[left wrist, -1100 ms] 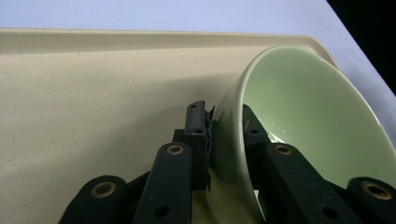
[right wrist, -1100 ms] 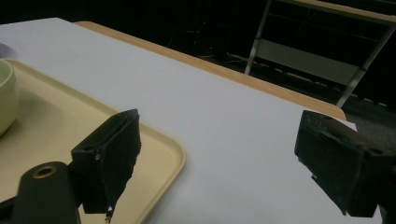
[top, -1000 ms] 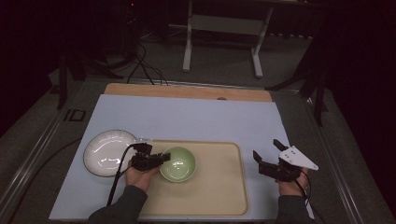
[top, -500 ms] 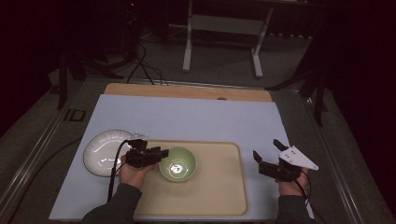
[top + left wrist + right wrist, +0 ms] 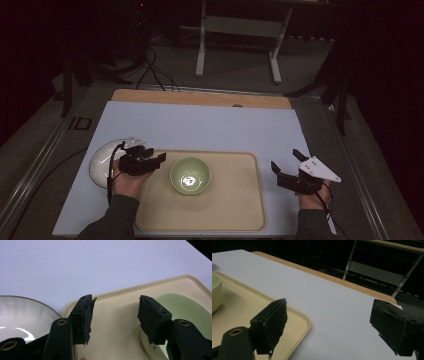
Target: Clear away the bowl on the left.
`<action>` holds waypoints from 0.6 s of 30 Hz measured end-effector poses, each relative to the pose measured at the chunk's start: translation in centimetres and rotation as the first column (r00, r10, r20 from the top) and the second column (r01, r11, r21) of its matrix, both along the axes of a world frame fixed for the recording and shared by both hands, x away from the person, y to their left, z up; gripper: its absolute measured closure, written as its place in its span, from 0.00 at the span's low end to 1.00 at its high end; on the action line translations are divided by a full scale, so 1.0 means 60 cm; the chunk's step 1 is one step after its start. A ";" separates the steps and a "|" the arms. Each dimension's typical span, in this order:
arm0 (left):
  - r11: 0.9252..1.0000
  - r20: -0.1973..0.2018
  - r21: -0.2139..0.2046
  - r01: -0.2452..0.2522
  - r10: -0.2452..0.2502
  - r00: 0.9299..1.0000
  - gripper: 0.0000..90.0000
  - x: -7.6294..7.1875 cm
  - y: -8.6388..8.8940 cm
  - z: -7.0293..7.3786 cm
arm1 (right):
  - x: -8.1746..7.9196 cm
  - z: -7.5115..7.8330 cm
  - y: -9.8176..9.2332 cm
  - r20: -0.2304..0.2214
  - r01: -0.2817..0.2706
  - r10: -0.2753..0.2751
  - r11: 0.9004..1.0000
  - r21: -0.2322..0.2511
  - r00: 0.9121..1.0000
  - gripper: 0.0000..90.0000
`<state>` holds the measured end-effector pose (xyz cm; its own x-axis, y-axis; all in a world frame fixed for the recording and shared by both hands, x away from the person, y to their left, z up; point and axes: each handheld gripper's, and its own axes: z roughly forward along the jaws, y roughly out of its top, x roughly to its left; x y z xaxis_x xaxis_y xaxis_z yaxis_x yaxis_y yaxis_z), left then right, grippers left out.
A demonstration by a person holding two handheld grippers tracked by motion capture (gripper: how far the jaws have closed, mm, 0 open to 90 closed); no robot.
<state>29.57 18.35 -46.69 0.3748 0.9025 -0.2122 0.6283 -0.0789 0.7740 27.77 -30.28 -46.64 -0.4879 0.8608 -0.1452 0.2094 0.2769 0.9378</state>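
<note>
A pale green bowl (image 5: pixel 190 175) stands upright on the left half of a beige tray (image 5: pixel 235 210). My left gripper (image 5: pixel 157 157) hovers just left of the bowl, over the tray's left edge. Its jaws have just been opening and nothing is between them. In the left gripper view, the left gripper (image 5: pixel 115 312) frames bare tray (image 5: pixel 112 340), with the bowl (image 5: pixel 185 307) beyond the right-hand pad and apart from it. My right gripper (image 5: pixel 285 160) stands open past the tray's right edge. In its own view the right gripper (image 5: pixel 327 325) is wide open over the mat.
A white plate (image 5: pixel 102 162) lies on the pale mat (image 5: pixel 200 127) left of the tray, partly under my left hand; it shows as the plate (image 5: pixel 22 312) in the left gripper view. A wooden strip (image 5: pixel 200 98) borders the far edge. A metal stand (image 5: pixel 240 30) and cables lie beyond.
The left gripper was shut on the bowl's left rim. It has let go, opened, and drawn back left and upward. The bowl stays on the tray. The right gripper has not moved.
</note>
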 end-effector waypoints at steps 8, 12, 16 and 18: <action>1.000 0.059 0.021 -0.011 0.010 0.998 0.49 -0.011 0.038 0.017 | 0.000 0.001 -0.001 0.001 0.002 -0.002 1.000 0.000 1.000 0.15; 0.999 0.073 0.013 -0.038 0.037 0.997 0.48 -0.016 0.060 0.020 | 0.000 0.001 -0.001 0.002 0.003 -0.003 1.000 0.001 1.000 0.15; 0.998 0.101 -0.002 -0.062 0.061 0.993 0.47 -0.023 0.081 0.024 | -0.001 0.001 -0.001 0.003 0.004 -0.004 1.000 0.003 1.000 0.15; 0.997 0.114 0.002 -0.073 0.072 0.991 0.45 -0.025 0.090 0.026 | -0.001 0.001 -0.002 0.002 0.005 -0.005 1.000 0.003 1.000 0.15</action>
<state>28.06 23.74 -45.13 0.3298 0.9293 -0.1665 0.5404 -0.0412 0.8404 27.73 -30.38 -46.56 -0.4834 0.8635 -0.1436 0.2087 0.2730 0.9391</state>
